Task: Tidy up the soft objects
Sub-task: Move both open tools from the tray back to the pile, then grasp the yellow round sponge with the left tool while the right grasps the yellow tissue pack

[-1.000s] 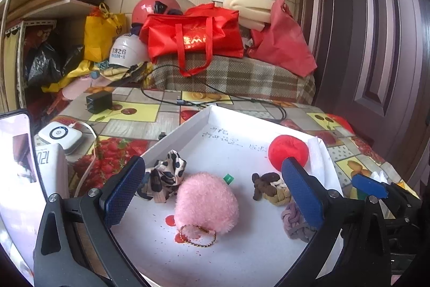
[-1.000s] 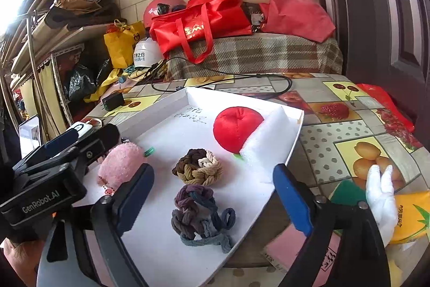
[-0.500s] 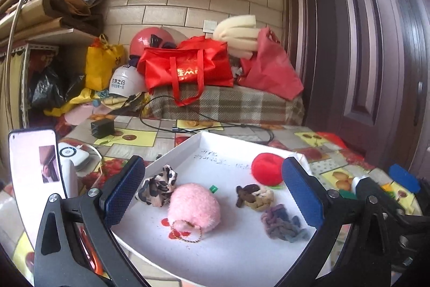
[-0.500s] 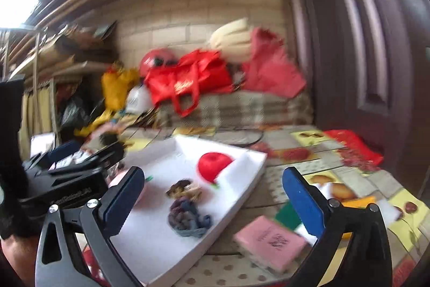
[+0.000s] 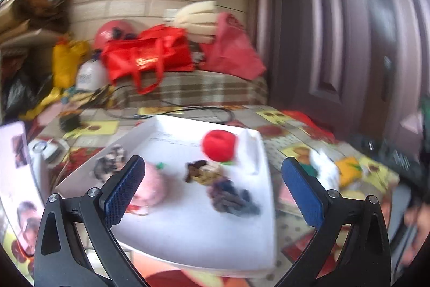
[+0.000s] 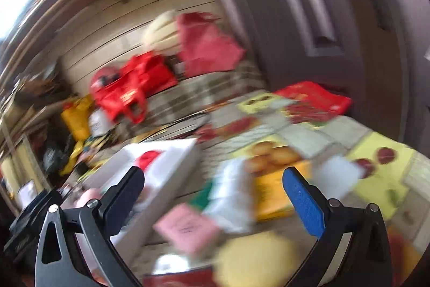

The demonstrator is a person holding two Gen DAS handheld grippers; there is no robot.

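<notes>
A white foam tray [image 5: 188, 227] lies on the table and holds a red round plush [image 5: 219, 145], a pink fluffy pouch [image 5: 153, 186], a brown-tan braided knot [image 5: 203, 172], a grey-purple braided knot [image 5: 231, 199] and a black-white patterned piece [image 5: 110, 162]. My left gripper [image 5: 212, 190] is open and empty, raised above the tray's near side. My right gripper [image 6: 213, 194] is open and empty, off to the right of the tray [image 6: 172, 160], above a pink booklet [image 6: 188, 227]. The right wrist view is heavily blurred.
Red bags [image 5: 147, 58], a red helmet and a yellow bag pile up on a plaid-covered stand at the back. A black cable [image 5: 193, 109] crosses the fruit-print tablecloth. A phone [image 5: 16, 168] stands at the left. A dark door [image 5: 349, 45] is at the right.
Both grippers have pulled back and risen from the tray. The right gripper has swung right and tilted, so its view now blurs over the tablecloth and booklets. Both stay open.
</notes>
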